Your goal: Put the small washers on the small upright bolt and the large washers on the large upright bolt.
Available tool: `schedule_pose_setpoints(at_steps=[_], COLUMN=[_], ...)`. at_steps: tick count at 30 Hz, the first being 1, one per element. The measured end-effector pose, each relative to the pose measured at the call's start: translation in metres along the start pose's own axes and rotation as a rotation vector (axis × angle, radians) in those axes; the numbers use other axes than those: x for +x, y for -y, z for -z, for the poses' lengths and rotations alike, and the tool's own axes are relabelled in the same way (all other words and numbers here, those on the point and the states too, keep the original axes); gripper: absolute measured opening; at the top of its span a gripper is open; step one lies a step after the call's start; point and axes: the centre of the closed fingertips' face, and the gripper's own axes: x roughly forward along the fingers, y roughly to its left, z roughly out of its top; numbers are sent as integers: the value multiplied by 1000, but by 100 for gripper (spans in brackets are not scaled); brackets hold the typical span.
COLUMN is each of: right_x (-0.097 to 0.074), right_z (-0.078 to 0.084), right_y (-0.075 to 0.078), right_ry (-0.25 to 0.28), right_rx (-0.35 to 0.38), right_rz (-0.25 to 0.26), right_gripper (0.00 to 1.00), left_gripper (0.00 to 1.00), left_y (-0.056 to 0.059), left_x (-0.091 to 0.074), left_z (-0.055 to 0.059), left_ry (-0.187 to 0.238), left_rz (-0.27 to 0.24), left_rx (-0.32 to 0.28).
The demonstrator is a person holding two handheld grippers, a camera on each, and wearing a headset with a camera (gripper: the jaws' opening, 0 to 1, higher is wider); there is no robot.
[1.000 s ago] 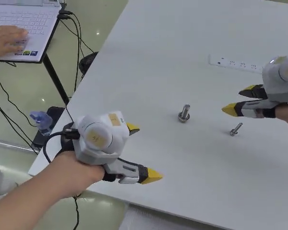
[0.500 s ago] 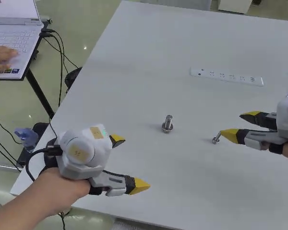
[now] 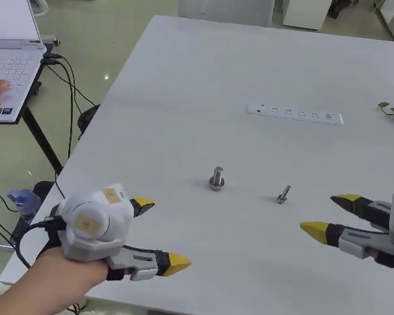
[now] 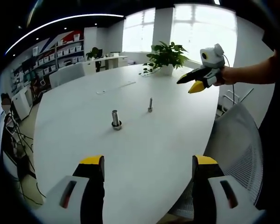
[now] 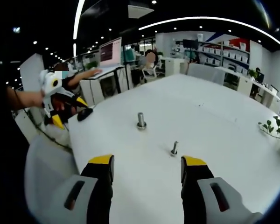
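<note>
Right gripper (image 3: 326, 213) is hovering, jaws wide, gripping nothing. Small bolt (image 5: 174, 148) is standing upright straight ahead of them, large bolt (image 5: 141, 120) beyond, ahead-left. Left gripper (image 3: 164, 233), jaws also wide and empty, is sitting farther off.

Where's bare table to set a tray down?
Widest: the table beyond the power strip. Also the band between strip and bolts, and left of the large bolt to the edge. Crowded: around the large and small bolt, with the left gripper and right gripper in front.
</note>
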Motion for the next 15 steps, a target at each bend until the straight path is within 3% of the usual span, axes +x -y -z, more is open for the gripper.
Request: schedule_pose_setpoints(at_steps=[10, 15], right_x=[-10, -9], right_z=[32, 48], right_y=[-2, -9], right_ry=[22, -12], right_rx=[54, 35], right_rz=[-2, -27], right_gripper=[77, 87], left_gripper=[77, 77], left_y=[-1, 0], left_x=[1, 2], left_z=[3, 2], left_ry=[2, 8], left_rz=[-4, 0], left_rx=[-17, -29])
